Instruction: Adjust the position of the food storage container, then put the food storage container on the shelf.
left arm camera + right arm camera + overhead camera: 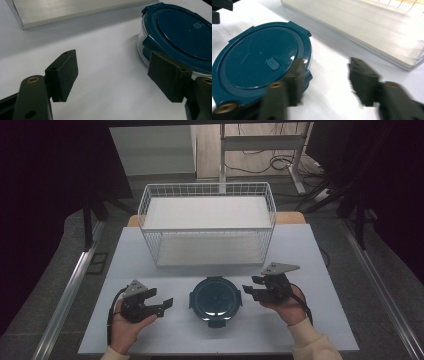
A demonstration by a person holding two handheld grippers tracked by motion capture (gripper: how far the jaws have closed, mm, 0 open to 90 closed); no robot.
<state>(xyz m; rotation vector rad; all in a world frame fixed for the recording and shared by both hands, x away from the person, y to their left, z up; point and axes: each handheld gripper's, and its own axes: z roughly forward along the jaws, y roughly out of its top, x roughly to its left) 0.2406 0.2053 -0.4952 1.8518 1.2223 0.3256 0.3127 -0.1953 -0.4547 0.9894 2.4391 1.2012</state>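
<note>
While both tools are being held low over table, left gripper [167, 303] is being kept wide apart, nothing between jaws. Right gripper [248, 290] is being kept apart too, nothing pinched. Each is being pointed inward at round box with blue lid [215, 300], likely so it can be reached from both sides. Box is being left on white table [300, 255], between grippers, lid on. White wire basket [207, 222] is being left behind it, likely as drop spot.

Container [215, 299] between claws; basket [207, 222] behind.
</note>
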